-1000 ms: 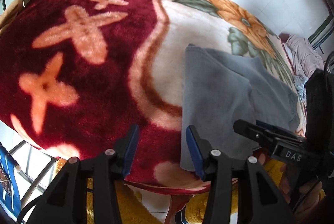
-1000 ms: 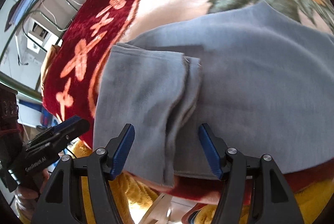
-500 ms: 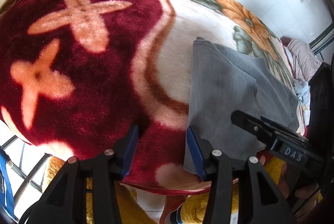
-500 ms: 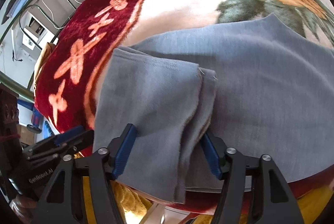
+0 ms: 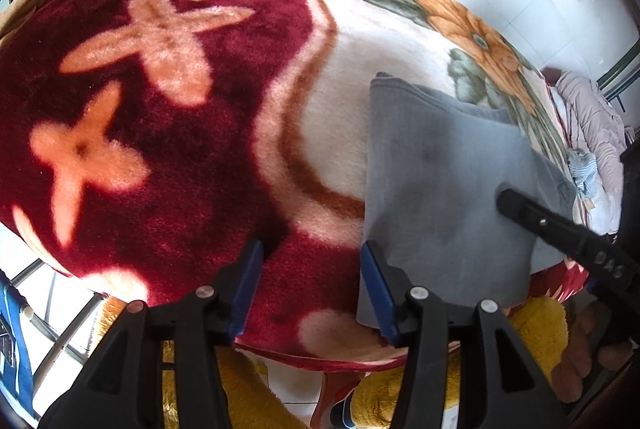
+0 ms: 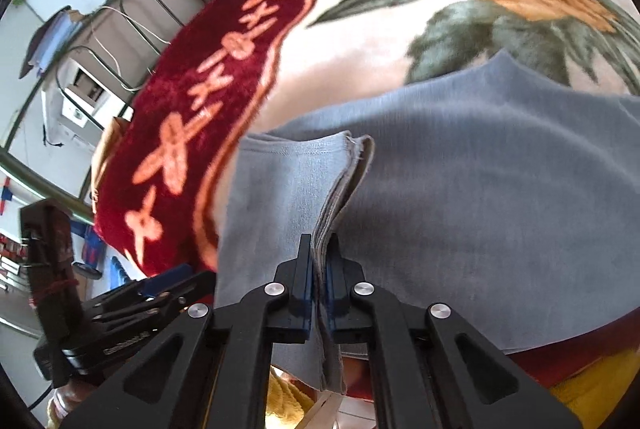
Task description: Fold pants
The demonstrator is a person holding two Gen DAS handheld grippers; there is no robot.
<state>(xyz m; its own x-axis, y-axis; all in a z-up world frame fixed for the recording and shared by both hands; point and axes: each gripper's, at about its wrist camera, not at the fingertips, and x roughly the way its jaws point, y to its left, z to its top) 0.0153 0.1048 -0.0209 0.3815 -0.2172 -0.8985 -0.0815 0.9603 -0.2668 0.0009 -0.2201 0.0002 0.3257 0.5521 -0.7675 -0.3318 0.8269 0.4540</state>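
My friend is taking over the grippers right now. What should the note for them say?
Right gripper: shut on the near edge of the grey pants, pinching stacked layers of cloth.
Left gripper: jaws opening, nothing between them; it hovers over the red border of the blanket, its inner finger at the pants' left edge.
Pants: lying on the flowered blanket near its front edge, already doubled over at least once.
Done: the edge is gripped.
Left: probably grab the other corner with the left gripper, carry the fold over, and smooth it.

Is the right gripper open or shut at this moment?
Shut. The right gripper has its blue pads pressed together on a bunched edge of the grey pants.
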